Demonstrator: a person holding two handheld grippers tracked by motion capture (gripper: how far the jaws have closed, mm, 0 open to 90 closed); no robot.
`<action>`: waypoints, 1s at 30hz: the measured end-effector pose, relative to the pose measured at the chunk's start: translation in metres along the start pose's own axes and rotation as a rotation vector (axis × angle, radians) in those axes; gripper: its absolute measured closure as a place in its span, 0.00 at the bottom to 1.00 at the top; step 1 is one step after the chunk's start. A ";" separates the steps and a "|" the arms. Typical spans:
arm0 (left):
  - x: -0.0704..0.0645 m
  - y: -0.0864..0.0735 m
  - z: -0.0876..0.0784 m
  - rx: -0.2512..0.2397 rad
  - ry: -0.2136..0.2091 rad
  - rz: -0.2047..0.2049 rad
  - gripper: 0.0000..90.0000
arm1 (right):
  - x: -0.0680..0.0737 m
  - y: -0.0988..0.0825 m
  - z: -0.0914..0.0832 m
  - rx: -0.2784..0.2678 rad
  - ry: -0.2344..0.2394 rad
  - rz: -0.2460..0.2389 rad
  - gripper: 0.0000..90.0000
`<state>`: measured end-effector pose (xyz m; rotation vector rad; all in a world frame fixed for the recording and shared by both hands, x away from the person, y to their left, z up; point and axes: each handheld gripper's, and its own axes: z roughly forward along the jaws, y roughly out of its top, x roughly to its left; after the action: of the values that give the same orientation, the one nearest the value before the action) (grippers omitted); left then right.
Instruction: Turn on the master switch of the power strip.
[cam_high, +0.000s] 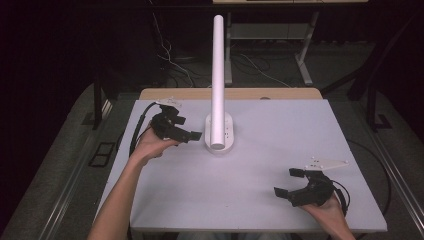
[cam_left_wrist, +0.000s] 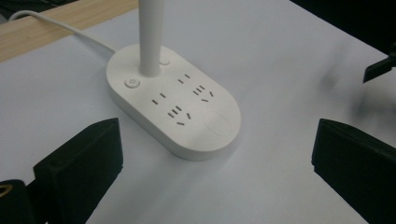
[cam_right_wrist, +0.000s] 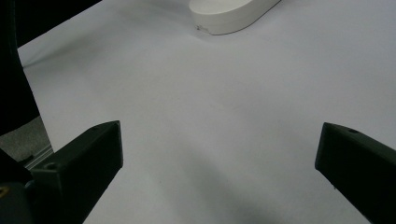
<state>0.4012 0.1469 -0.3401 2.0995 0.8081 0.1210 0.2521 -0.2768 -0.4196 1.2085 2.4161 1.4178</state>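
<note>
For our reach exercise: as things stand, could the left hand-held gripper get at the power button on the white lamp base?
Probably yes: the left hand-held gripper is open beside the lamp base, nothing between them.

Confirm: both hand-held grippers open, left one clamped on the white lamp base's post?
Not clamped. The left hand-held gripper is open with its jaws apart, short of the lamp base and touching nothing, as the left gripper view shows. The right hand-held gripper is open too.

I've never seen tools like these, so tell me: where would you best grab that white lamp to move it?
Probably the base, across its narrow width: it is a low oval with straight upright long sides, so open jaws could close flat on them. The left tool already sits open beside it. The tall post is round and could tip the lamp.
</note>
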 end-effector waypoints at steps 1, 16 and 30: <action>0.002 0.001 0.001 -0.004 0.003 0.003 0.01 | 0.000 0.000 0.000 0.001 0.000 -0.001 0.00; 0.017 0.014 0.013 0.004 0.027 -0.014 0.04 | -0.004 0.000 -0.006 -0.016 -0.014 0.012 0.00; 0.031 0.026 0.026 0.002 0.033 -0.040 0.12 | -0.004 0.000 -0.006 -0.010 -0.011 0.013 0.00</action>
<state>0.4479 0.1366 -0.3432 2.0862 0.8704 0.1341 0.2520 -0.2838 -0.4178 1.2283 2.3951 1.4214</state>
